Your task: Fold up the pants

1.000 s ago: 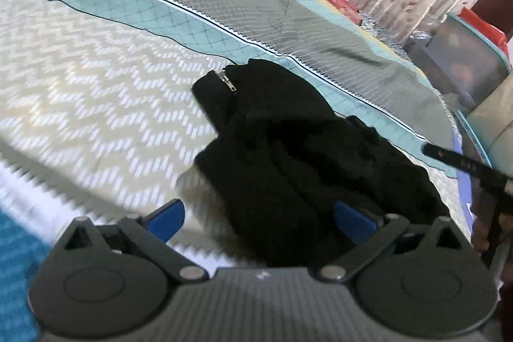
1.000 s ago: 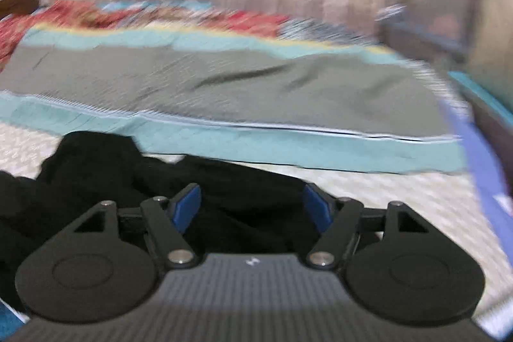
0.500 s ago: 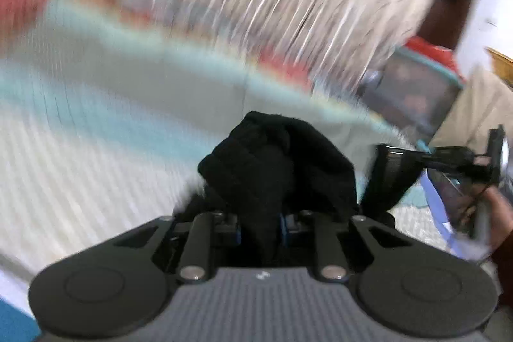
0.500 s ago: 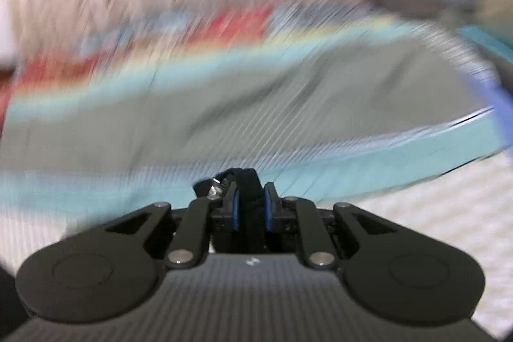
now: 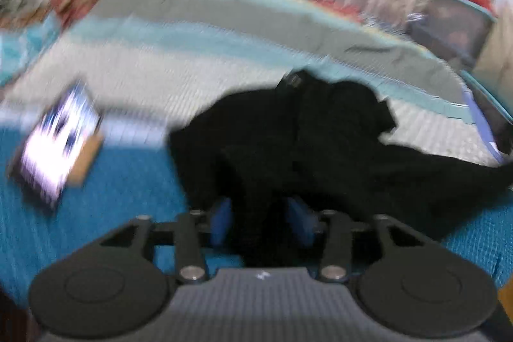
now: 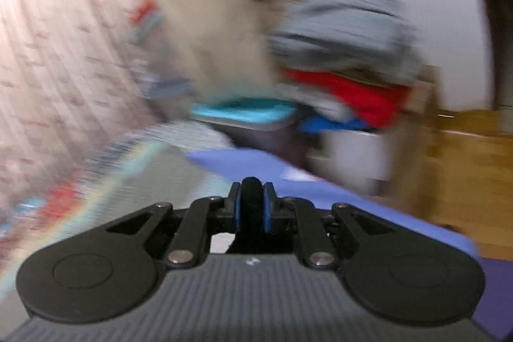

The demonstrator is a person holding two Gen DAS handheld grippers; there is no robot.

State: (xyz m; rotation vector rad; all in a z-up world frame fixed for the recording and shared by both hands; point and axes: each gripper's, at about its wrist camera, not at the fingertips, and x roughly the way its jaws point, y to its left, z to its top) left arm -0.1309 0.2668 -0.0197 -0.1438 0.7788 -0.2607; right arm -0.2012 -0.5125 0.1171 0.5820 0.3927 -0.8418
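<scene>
The black pants [image 5: 314, 143] lie spread across the bed in the left wrist view, stretching off to the right. My left gripper [image 5: 261, 221] has its blue pads part-way apart with black cloth between them. In the right wrist view my right gripper [image 6: 252, 205] is shut on a fold of the black pants [image 6: 252, 197], lifted and pointing away from the bed toward the room. Both views are blurred by motion.
A lit phone [image 5: 54, 146] lies on the blue mat at the left. The bed has a grey and teal quilt [image 5: 224, 18]. A curtain [image 6: 57, 53] hangs behind. A pile of clothes [image 6: 346, 60] on bins stands past the bed's edge.
Both grippers went from open to closed on the pants and pulled them. The left jaws have since widened. The right gripper swung right, toward the room. The pants are now stretched out.
</scene>
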